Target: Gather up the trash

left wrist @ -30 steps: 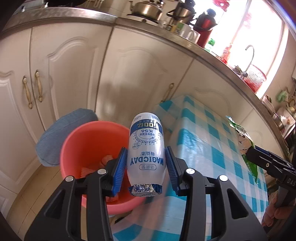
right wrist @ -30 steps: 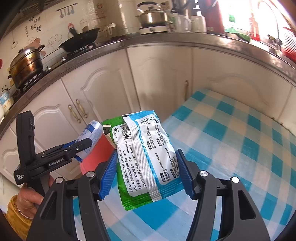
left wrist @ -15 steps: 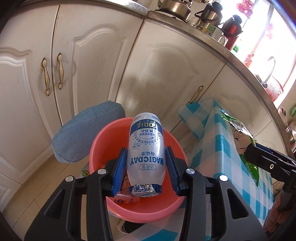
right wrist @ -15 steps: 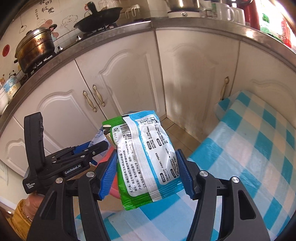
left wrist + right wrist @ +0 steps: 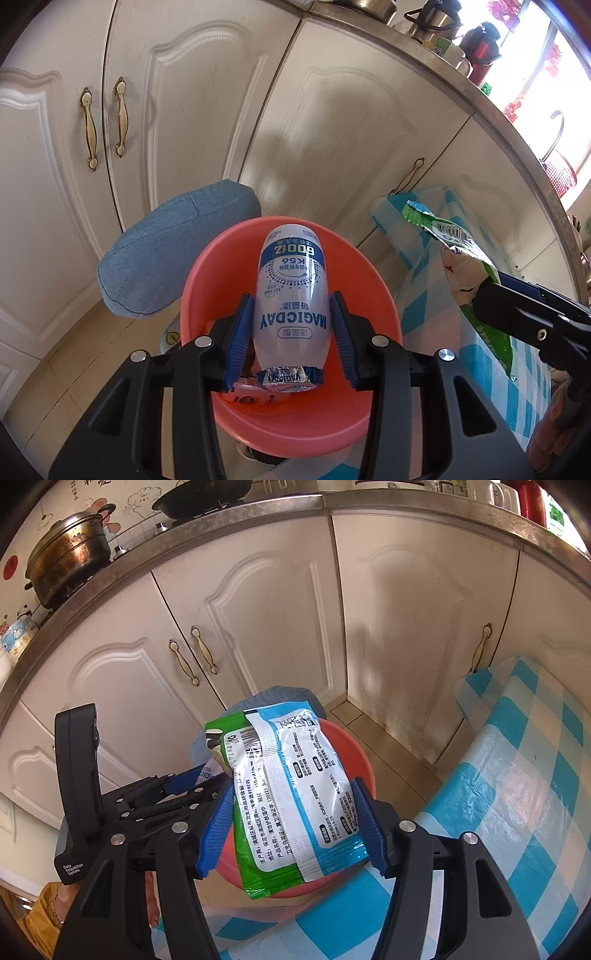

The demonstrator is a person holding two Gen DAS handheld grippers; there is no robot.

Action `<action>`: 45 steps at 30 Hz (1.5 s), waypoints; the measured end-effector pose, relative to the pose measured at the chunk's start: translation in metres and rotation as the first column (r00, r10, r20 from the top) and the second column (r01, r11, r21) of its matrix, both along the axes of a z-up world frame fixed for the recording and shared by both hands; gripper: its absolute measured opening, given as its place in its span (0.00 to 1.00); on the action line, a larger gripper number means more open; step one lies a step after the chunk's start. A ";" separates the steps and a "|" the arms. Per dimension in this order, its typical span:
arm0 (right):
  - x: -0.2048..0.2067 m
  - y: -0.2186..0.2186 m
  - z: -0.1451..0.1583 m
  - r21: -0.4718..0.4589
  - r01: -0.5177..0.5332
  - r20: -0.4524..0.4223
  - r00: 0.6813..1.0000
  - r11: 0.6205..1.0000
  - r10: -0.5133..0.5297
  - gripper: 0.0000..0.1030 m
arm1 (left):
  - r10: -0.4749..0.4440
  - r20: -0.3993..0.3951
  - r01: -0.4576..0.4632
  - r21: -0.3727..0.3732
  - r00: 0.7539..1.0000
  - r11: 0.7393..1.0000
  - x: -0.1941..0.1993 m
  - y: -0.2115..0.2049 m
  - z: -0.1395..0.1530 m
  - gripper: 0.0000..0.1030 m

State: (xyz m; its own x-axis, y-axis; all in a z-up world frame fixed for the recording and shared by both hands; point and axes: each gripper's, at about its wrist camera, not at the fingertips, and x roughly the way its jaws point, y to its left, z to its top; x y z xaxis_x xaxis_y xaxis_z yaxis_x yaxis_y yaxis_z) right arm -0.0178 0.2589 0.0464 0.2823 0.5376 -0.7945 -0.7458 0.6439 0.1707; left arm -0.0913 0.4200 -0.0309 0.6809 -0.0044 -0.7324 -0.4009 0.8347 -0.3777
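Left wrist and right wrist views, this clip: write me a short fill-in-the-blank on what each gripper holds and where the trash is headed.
1. The left gripper is shut on a white and blue ____.
2. The right gripper is shut on a green and white ____.
3. The bottle hangs over a pink ____, where some trash already lies.
4. The tablecloth is checked in white and ____.

Missing words: bottle; packet; basin; blue
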 end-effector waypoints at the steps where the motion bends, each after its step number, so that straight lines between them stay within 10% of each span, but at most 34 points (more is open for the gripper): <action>1: 0.001 0.001 -0.001 -0.002 -0.001 -0.001 1.000 1.000 0.001 0.61 | 0.000 -0.003 0.000 -0.002 1.000 1.000 0.001 0.000 -0.002 0.42; 8: 0.003 0.005 -0.001 0.011 0.006 0.017 1.000 1.000 -0.006 0.61 | -0.007 -0.045 0.006 -0.019 0.999 1.000 0.008 0.003 -0.021 0.42; 15: 0.007 -0.014 0.013 0.051 0.066 0.036 0.997 0.996 -0.068 0.86 | -0.005 -0.097 0.005 0.007 0.995 1.000 0.013 0.001 -0.029 0.79; 22: 0.009 -0.049 0.021 0.072 0.156 0.048 0.986 0.985 -0.160 0.87 | 0.022 -0.143 -0.013 0.063 0.989 0.998 0.012 -0.002 -0.022 0.84; 45: -0.028 -0.200 0.062 0.134 0.462 0.167 0.861 0.877 -0.480 0.89 | -0.096 0.031 0.084 0.273 0.995 0.958 -0.002 -0.100 0.097 0.93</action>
State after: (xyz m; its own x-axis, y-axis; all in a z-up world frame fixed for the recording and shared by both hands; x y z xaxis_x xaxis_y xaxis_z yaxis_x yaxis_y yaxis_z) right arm -0.0460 0.0589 0.1085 0.6591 0.3662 -0.6568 -0.3807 0.9157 0.1285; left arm -0.0937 0.3204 0.0659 0.7180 0.1275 -0.6843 -0.3073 0.9401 -0.1473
